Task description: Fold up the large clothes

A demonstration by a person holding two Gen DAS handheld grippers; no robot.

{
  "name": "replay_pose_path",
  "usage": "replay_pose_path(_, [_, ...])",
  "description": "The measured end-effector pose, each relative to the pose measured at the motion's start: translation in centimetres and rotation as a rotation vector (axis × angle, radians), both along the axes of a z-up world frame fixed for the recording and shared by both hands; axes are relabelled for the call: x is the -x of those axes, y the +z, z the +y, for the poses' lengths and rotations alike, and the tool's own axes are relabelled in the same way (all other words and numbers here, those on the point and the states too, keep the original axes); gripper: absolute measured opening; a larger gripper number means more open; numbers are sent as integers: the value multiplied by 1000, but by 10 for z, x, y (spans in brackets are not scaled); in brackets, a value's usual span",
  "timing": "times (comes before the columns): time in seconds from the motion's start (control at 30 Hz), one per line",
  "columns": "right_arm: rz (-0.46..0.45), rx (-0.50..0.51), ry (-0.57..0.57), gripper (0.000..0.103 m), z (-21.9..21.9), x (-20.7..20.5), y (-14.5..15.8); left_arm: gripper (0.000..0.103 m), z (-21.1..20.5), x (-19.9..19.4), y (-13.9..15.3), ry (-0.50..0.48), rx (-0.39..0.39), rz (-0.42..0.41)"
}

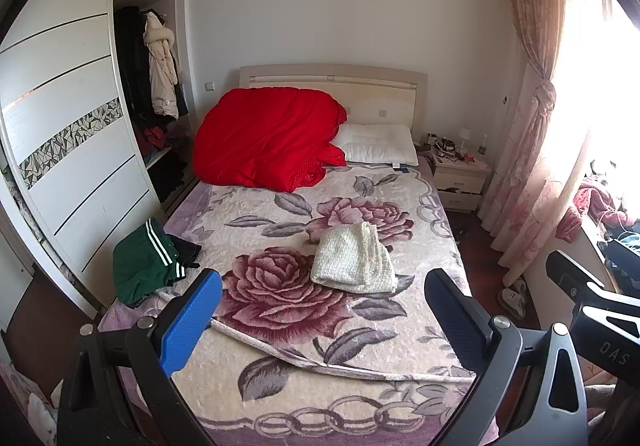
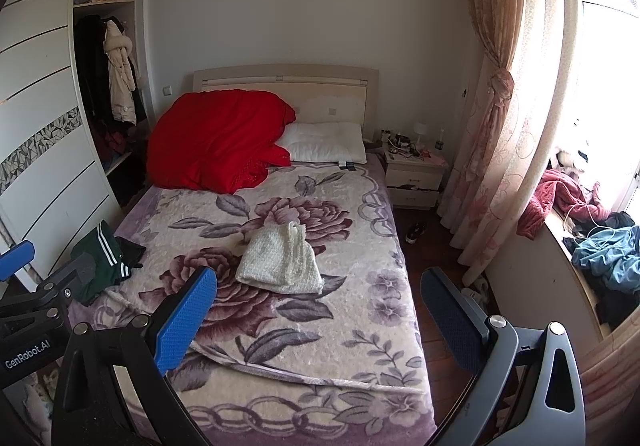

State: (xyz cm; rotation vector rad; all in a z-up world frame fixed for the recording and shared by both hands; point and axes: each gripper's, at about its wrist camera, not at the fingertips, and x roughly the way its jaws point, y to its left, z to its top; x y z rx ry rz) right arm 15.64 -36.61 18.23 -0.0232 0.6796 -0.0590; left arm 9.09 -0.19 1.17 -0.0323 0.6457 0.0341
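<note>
Hovering above the foot of the bed [image 1: 400,330], the left hand-held gripper [image 1: 320,322] fills the bottom of the left wrist frame with its blue-padded fingers [image 1: 192,322] spread wide and nothing between them. The right hand-held gripper [image 2: 318,320] sits the same way at the bottom of the right wrist frame, jaws wide apart and empty; its dark body also shows at the lower right edge of the left wrist frame. A floral blanket [image 2: 304,330] with large purple-red roses covers the bed. Near the centre of both frames lies a folded white knitted garment [image 1: 354,260], flat on the blanket and apart from both grippers. At the left edge of the bed, centre-left in the frame, a green garment with white stripes [image 1: 144,266] lies crumpled, with a dark piece of clothing [image 1: 188,246] just beside it. A red quilt [image 1: 268,137] is bunched against the headboard [image 1: 332,79] in the upper middle, touching a white pillow [image 1: 378,145] to its right. An open wardrobe [image 1: 148,57] with hanging coats stands at upper left, a cluttered nightstand [image 1: 460,173] at centre right, and pink curtains [image 1: 532,105] hang along the right side.
</note>
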Motion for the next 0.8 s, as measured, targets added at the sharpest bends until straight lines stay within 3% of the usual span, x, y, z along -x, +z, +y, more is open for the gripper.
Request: replay_pose_path(0.8, [-11,-1,0,103,-2,-1,5,103,-3,-3,12,21,2,-23])
